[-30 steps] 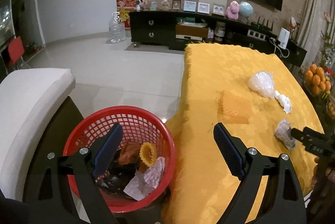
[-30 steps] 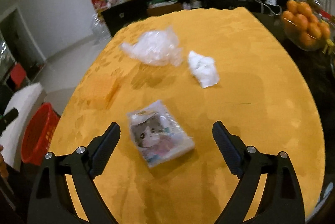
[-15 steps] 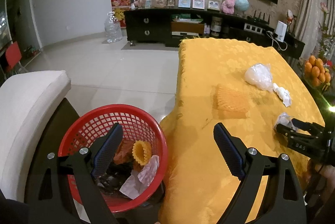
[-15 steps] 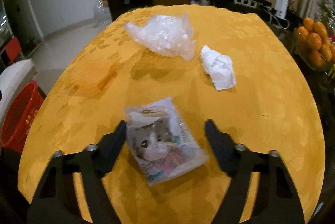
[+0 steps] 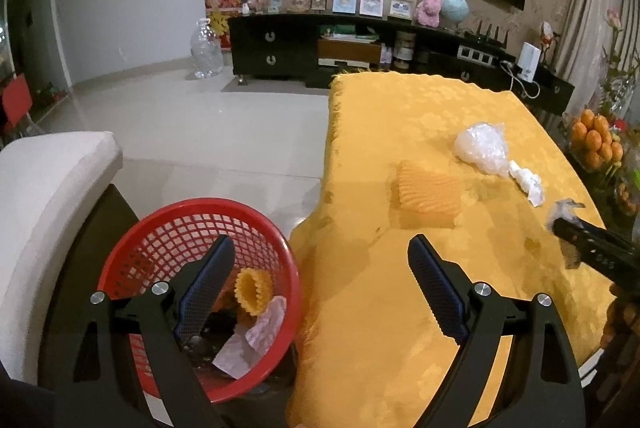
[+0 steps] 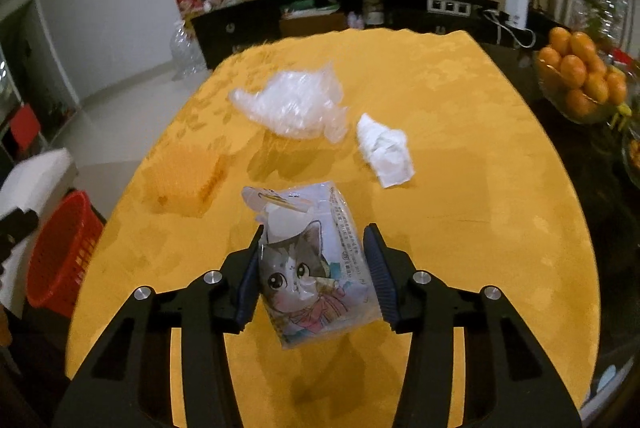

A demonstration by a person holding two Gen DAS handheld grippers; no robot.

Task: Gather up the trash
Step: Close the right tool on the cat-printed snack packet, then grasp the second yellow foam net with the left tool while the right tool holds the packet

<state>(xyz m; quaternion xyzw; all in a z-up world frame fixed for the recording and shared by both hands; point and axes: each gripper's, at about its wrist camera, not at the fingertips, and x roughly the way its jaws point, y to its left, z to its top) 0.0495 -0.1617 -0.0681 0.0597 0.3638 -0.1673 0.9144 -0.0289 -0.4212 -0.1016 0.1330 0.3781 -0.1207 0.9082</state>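
Jaws of the right gripper (image 6: 314, 264) have just been closing, and now they pinch a packet (image 6: 308, 260) with a cartoon cat on it. It looks lifted a little off the yellow worktop (image 6: 460, 187). A crumpled plastic bag (image 6: 292, 103), a white tissue (image 6: 386, 147) and a yellow foam net (image 6: 188, 173) lie farther back on the worktop. Jaws of the left gripper (image 5: 316, 292) are spread wide with nothing between them. That gripper hangs by the red basket (image 5: 160, 228), which sits low beside the worktop with trash already inside. A bowl of oranges (image 6: 580, 75) sits off to the right.
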